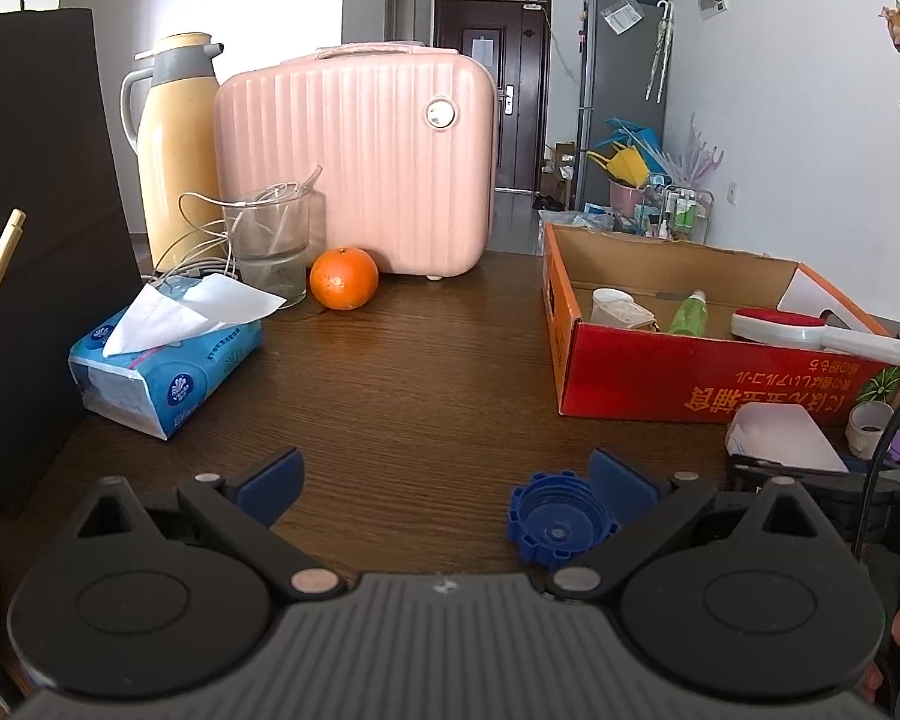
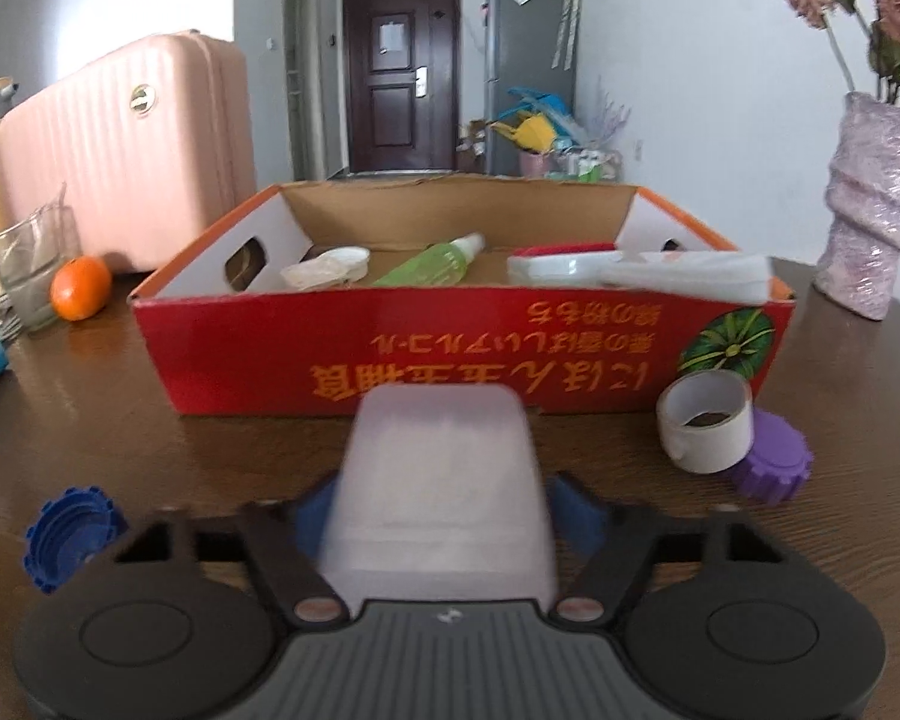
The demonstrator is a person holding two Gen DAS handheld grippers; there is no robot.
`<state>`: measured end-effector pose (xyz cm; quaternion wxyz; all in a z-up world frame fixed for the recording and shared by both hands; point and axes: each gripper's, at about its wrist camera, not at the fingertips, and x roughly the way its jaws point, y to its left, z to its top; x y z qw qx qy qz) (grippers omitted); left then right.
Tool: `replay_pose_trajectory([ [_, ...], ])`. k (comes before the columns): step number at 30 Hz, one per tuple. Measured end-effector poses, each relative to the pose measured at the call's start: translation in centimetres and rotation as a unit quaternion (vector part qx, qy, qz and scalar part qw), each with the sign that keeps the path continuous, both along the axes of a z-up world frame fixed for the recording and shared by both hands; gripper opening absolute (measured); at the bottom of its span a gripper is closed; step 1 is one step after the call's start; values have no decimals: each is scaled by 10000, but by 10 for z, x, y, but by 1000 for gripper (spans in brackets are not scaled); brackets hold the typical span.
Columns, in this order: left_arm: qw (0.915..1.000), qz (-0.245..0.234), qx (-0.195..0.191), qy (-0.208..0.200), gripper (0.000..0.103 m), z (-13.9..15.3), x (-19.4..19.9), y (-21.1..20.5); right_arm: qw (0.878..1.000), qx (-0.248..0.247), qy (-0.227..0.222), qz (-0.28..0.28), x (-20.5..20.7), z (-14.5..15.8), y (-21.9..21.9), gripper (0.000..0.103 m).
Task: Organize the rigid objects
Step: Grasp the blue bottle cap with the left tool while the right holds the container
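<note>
My left gripper [image 1: 444, 468] stands open low over the wooden table. A blue toothed cap [image 1: 555, 531] lies mouth-up between its fingers, close to the right one. My right gripper [image 2: 444, 504] is shut on a pale translucent plastic box [image 2: 444, 480], with a blue pad against each side. Just beyond it stands the red cardboard box [image 2: 390, 360]. Inside are a green bottle [image 2: 432, 258], a tipped white cup [image 2: 330, 267] and a white-and-red brush [image 2: 570, 264]. A white tape roll [image 2: 705, 429] and a purple cap [image 2: 774, 468] sit in front of its right corner.
A pink hard case [image 1: 354, 162], a yellow thermos [image 1: 174, 144], a glass with cables [image 1: 270, 246] and an orange [image 1: 343, 279] stand at the back left. A blue tissue pack [image 1: 162, 366] lies left, and a pink vase [image 2: 870, 216] stands far right.
</note>
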<state>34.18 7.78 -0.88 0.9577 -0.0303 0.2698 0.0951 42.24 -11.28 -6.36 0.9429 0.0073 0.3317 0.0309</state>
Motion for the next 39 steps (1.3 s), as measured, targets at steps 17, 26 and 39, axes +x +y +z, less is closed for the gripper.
replay_pose_trajectory([
  [17,10000,35,-44,40,103,-2,2,3,9980,283,-546,137,-26,14,-13,65],
  [26,10000,76,-54,27,103,-3,3,4,9965,381,-700,239,-49,21,-27,65],
  [39,10000,-9,-69,16,103,-5,2,2,9937,469,-983,250,-85,30,-56,65],
])
